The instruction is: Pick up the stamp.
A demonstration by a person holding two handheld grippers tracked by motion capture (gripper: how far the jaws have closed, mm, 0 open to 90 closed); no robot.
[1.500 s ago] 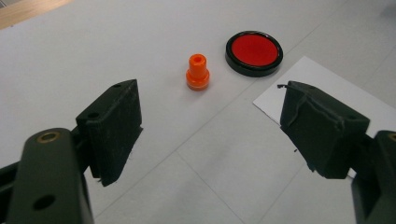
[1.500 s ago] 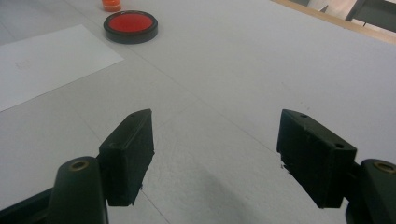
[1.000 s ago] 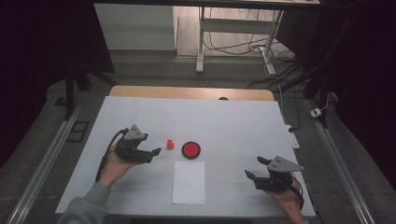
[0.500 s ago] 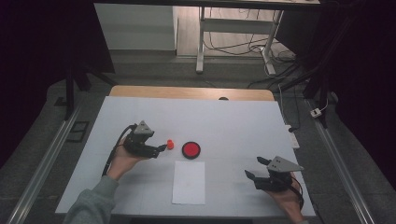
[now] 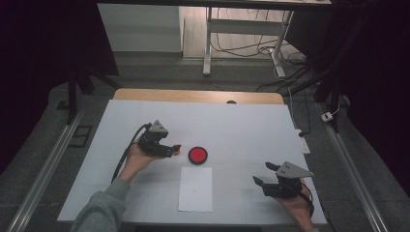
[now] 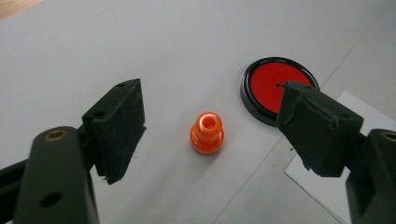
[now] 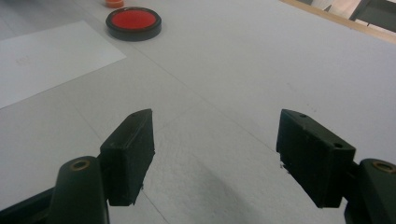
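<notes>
orange plastic peg [image 6: 207,132] sits upright on the white table cover [image 5: 241,125], dead centre between the jaws of the left claw [image 6: 205,126] in the left gripper view. jaws are wide open, nothing held; neither pad touches the peg yet, clear gap on both sides. peg's long axis is vertical, hollow top facing up, wider collar at the base, so the pads would close across its narrow upper part from the sides. in the high view the l. claw [image 5: 170,150] has the peg [image 5: 177,149] right at its tips.

just past the l. claw's far jaw lies the red disc w/ black rim [image 6: 278,88], flat on the cover, near the peg but apart from it. nearer the person than the disc lies a white paper sheet [image 5: 195,188], also flat.

far right, the right claw [image 5: 266,179] hovers low near the table's near edge, jaws wide open and empty too; in its own view the disc [image 7: 133,21] and peg [image 7: 114,3] are well ahead and off to its left.

judgement: l. hand is by far the nearer one, and the coming move looks like a straight squeeze — peg already lies on the closing line, no reach needed, maybe a slight drop.
</notes>
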